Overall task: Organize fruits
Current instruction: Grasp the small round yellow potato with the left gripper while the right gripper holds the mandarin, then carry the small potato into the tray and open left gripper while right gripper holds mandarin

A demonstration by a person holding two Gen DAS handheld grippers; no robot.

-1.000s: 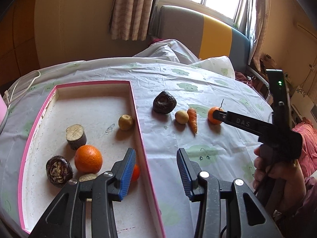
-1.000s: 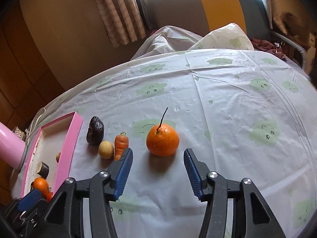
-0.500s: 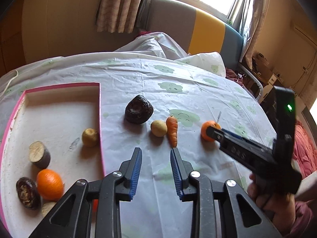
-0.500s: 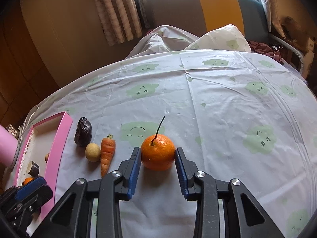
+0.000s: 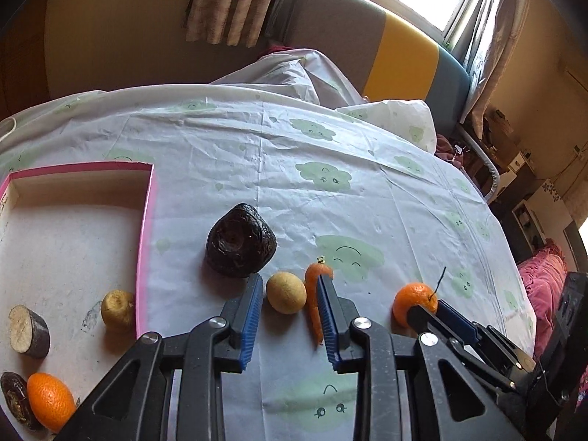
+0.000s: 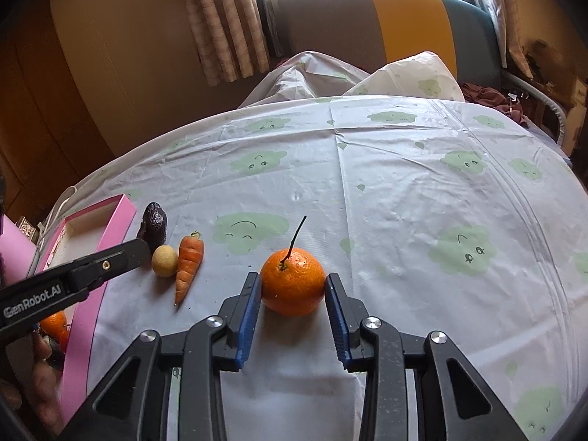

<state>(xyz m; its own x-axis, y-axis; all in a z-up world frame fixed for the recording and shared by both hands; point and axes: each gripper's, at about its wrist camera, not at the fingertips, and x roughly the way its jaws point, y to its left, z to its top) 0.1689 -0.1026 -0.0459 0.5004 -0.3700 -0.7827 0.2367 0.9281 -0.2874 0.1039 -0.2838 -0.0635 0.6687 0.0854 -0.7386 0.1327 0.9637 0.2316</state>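
My right gripper (image 6: 293, 286) is shut on a stemmed orange (image 6: 293, 281) that rests on the tablecloth; both blue pads touch its sides. It also shows in the left wrist view (image 5: 414, 303). My left gripper (image 5: 290, 294) is open around a small yellow fruit (image 5: 286, 292), with gaps on both sides. A carrot (image 5: 315, 294) lies just right of it, partly behind the right finger. A dark wrinkled fruit (image 5: 240, 246) sits just beyond. The pink tray (image 5: 145, 242) at the left holds an orange (image 5: 50, 400) and several other pieces.
The round table has a pale cloth with green cloud prints (image 6: 404, 191). A sofa (image 6: 386, 25) and a curtained window stand behind it. A pink cylinder (image 6: 13, 235) stands left of the tray.
My right gripper has closed onto the stemmed orange. My left gripper has left the tray, moved right and forward, narrowed, and now straddles the small yellow fruit.
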